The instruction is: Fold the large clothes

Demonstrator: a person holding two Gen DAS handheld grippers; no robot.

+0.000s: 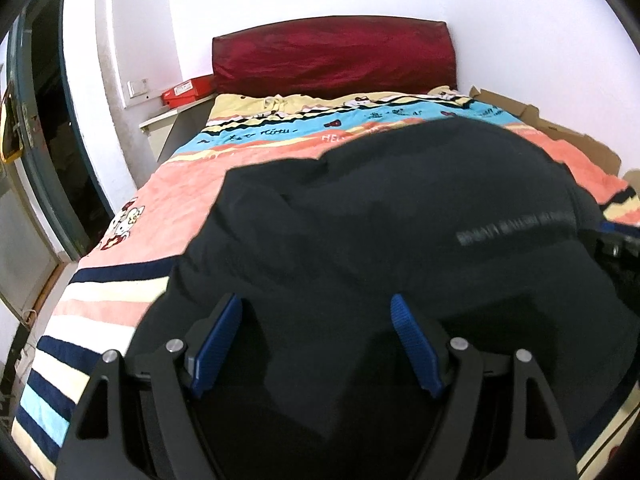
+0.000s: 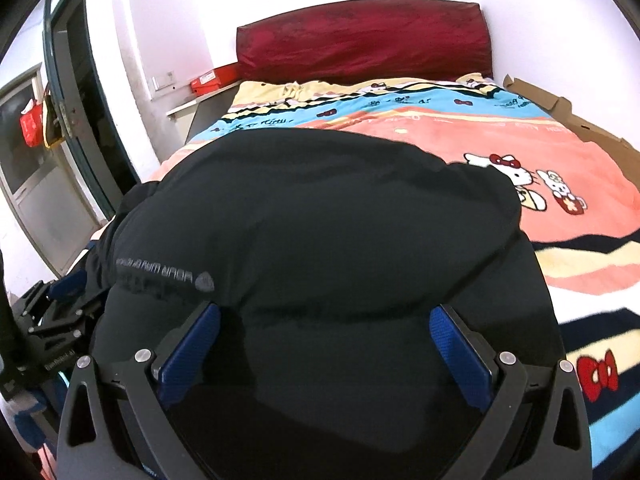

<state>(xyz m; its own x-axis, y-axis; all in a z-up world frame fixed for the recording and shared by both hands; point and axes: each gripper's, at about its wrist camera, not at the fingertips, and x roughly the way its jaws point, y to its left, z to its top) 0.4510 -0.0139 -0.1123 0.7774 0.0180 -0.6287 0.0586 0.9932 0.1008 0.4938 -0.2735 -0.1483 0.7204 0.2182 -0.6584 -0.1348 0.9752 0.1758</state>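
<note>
Blue-padded left gripper [image 1: 316,340] and right gripper [image 2: 324,344] both stand wide apart, holding nothing, just above a black garment [image 1: 400,208] lying rumpled on the bed's striped cartoon blanket [image 2: 500,148].

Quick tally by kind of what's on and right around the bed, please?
Black garment: 1
Cartoon-print blanket: 1
Red headboard cushion: 1
Red box: 1
Cardboard piece: 1
Open tool: 2, left, right
Total: 7
</note>
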